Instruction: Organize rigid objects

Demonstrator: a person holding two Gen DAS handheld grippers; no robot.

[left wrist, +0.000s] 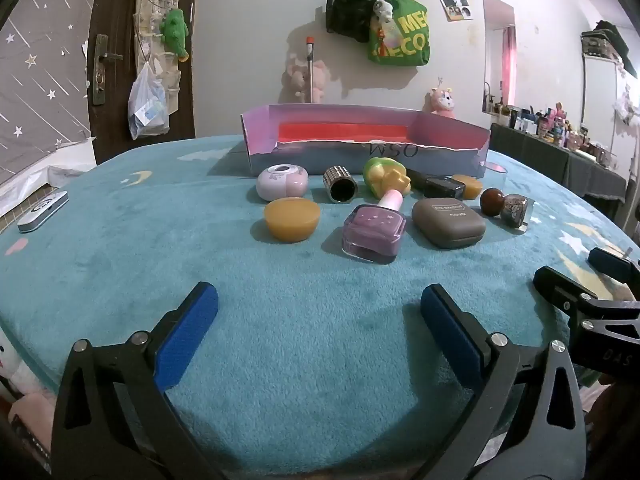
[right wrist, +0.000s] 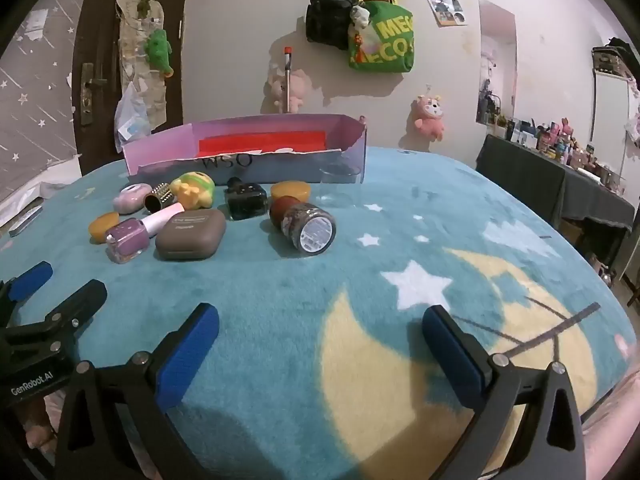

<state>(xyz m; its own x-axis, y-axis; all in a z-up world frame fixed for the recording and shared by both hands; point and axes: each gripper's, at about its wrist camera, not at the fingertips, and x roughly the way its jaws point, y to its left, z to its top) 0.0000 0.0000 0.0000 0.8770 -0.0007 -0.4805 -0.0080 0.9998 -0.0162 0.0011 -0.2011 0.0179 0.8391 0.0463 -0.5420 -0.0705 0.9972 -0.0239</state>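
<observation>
**A:** Where are your fingers right now?

**B:** My left gripper [left wrist: 319,300] has its blue pads spread wide with nothing between them, only teal blanket [left wrist: 312,360]. My right gripper [right wrist: 320,320] is spread wide and empty as well (it hangs over a yellow moon printed on that blanket).

**A:** And the things to sort?

**B:** All ahead of my fingertips, well clear of them. Straight ahead of the left pair lies the purple nail polish bottle [left wrist: 374,234] on its side, pink cap pointing away. Just to its left is an amber puck [left wrist: 292,219], to its right a brown eyeshadow case [left wrist: 448,222]. Behind those: a pale pink round case [left wrist: 282,181], a studded metal cylinder [left wrist: 340,183], a green-and-yellow toy [left wrist: 387,176], a dark square bottle [left wrist: 444,187].

**A:** The box?

**B:** The purple box [left wrist: 264,130], red inside, sits beyond the whole row. From my right fingers, everything lies ahead and to the left; nearest is a glitter jar [right wrist: 310,230] tipped over.
</observation>
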